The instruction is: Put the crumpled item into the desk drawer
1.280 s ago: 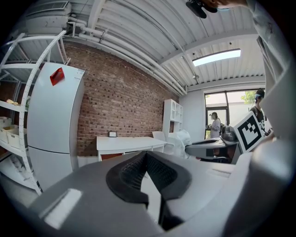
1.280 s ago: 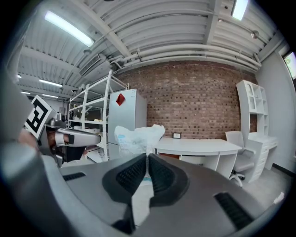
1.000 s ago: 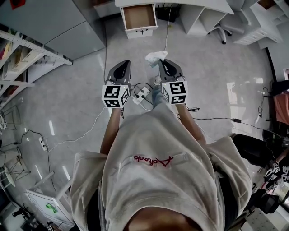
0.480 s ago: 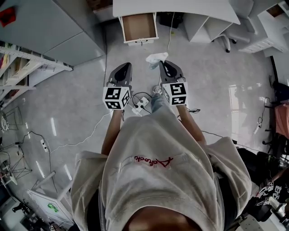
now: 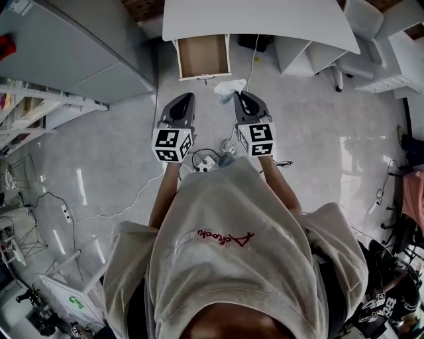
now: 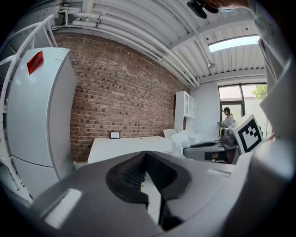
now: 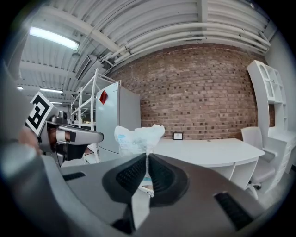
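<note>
A crumpled white wrapper sticks out ahead of my right gripper, whose jaws are shut on it. My left gripper is level with it on the left, shut with nothing between its jaws. The desk drawer stands pulled out below the white desk, with its brown inside bare. It lies a short way ahead of both grippers, nearer the left one. In the right gripper view the desk stretches behind the wrapper.
A grey cabinet stands left of the drawer, and a white rack is further left. A power strip and cables lie on the floor under my arms. An office chair and white shelving stand to the right of the desk.
The desk and open drawer have come nearer as I moved forward. Both grippers keep the same pose, and the wrapper stays held in the right one.
</note>
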`<state>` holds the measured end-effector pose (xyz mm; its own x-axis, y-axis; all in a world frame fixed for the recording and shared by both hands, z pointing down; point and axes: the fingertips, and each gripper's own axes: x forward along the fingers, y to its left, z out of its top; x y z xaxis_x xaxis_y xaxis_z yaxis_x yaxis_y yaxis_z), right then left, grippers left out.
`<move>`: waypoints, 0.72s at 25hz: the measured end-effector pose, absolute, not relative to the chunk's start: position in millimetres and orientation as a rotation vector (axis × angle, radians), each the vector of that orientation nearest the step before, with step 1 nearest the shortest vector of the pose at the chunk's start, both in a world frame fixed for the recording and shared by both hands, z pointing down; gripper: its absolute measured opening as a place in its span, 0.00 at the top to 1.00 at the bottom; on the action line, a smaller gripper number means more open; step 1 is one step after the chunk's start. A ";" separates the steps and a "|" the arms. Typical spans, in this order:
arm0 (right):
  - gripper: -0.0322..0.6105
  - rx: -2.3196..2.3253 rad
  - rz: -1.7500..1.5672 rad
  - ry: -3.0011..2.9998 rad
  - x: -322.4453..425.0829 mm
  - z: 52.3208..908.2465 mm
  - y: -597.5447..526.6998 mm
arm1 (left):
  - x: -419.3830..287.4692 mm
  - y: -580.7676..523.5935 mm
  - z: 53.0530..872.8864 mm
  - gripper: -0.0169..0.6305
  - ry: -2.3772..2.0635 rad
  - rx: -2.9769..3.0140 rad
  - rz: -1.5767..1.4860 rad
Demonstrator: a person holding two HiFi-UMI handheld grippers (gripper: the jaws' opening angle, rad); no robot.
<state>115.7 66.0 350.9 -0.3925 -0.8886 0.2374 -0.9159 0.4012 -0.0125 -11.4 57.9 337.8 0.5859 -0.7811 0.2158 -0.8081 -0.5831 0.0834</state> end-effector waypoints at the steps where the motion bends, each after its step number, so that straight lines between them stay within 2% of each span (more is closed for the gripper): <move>1: 0.92 1.603 0.213 -2.465 120.4 351.7 57.2 | -7.1 49.9 337.5 0.96 -1.340 2.637 0.235; 10: 0.92 1.579 0.220 -2.487 155.5 348.4 -9.3 | 19.2 -18.9 335.7 0.96 -1.397 2.610 0.260; 18: 0.91 1.586 0.216 -2.489 173.4 349.5 -40.3 | 28.3 -37.7 329.4 0.96 -1.420 2.621 0.274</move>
